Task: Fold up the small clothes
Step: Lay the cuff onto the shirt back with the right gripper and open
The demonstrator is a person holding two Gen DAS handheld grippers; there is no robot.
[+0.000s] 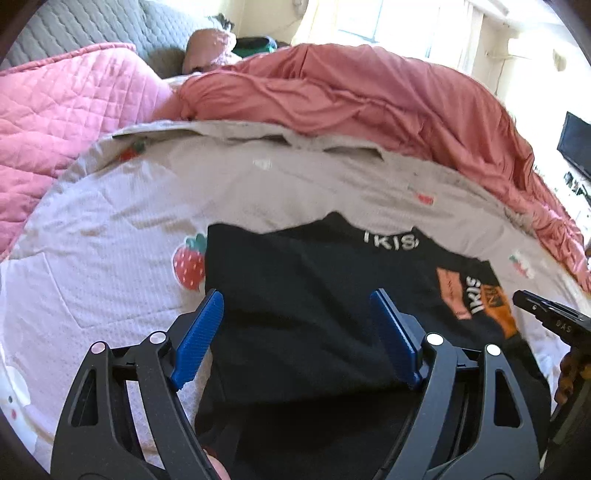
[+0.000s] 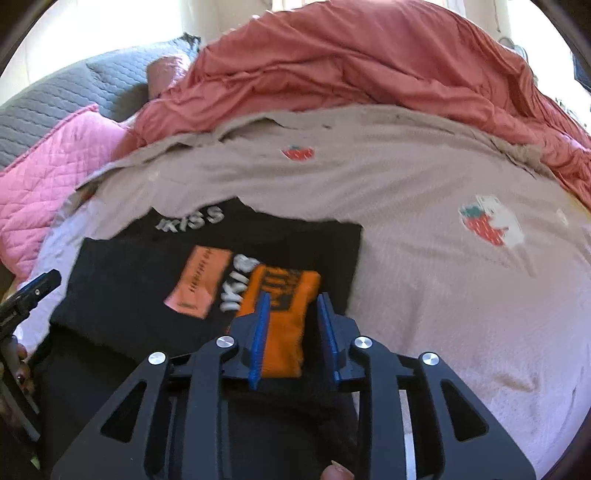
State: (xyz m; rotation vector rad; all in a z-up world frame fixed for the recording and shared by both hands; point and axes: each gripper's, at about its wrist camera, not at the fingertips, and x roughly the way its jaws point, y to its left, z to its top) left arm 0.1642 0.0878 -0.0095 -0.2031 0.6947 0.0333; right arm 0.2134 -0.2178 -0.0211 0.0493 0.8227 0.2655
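A small black garment (image 1: 314, 306) with white "IKISS" lettering and orange patches lies folded over on a strawberry-print sheet (image 1: 110, 280). My left gripper (image 1: 297, 301) is open wide above its left part, blue pads apart and empty. The garment also shows in the right wrist view (image 2: 147, 269). My right gripper (image 2: 293, 306) is partly open, its blue pads on either side of the orange patch (image 2: 284, 306), not pressed on it. The tip of the right gripper shows at the right edge of the left wrist view (image 1: 546, 314).
A crumpled salmon-red blanket (image 1: 369, 99) lies along the far side of the bed. A pink quilted cover (image 1: 55, 118) sits at the left, with a grey quilted headboard (image 1: 92, 29) behind. The strawberry sheet (image 2: 443, 295) stretches to the right of the garment.
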